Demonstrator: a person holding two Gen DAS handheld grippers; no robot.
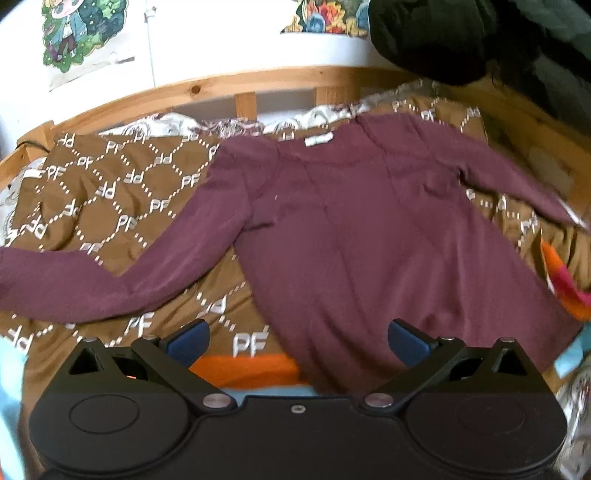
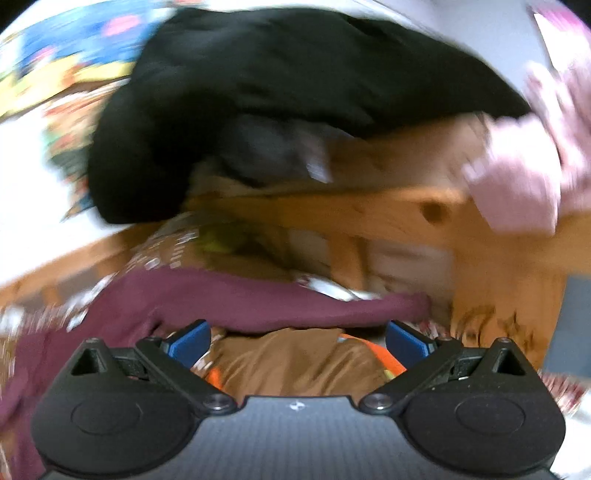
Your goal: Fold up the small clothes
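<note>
Maroon sweater (image 1: 362,229) lies flat on the bed's brown blanket (image 1: 110,192), sleeves outstretched. My left gripper (image 1: 297,341) hangs over its hem, right gripper (image 2: 298,341) nearest one sleeve; both jaws gape, empty.

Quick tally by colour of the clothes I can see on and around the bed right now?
Maroon: 1, long-sleeved top spread flat on the brown blanket
Black: 1, bundle on the wooden frame
Pink: 1, garment, blurred
Total: 3

Maroon long-sleeved top (image 1: 369,236) spread on brown patterned bedcover (image 1: 110,192).
</note>
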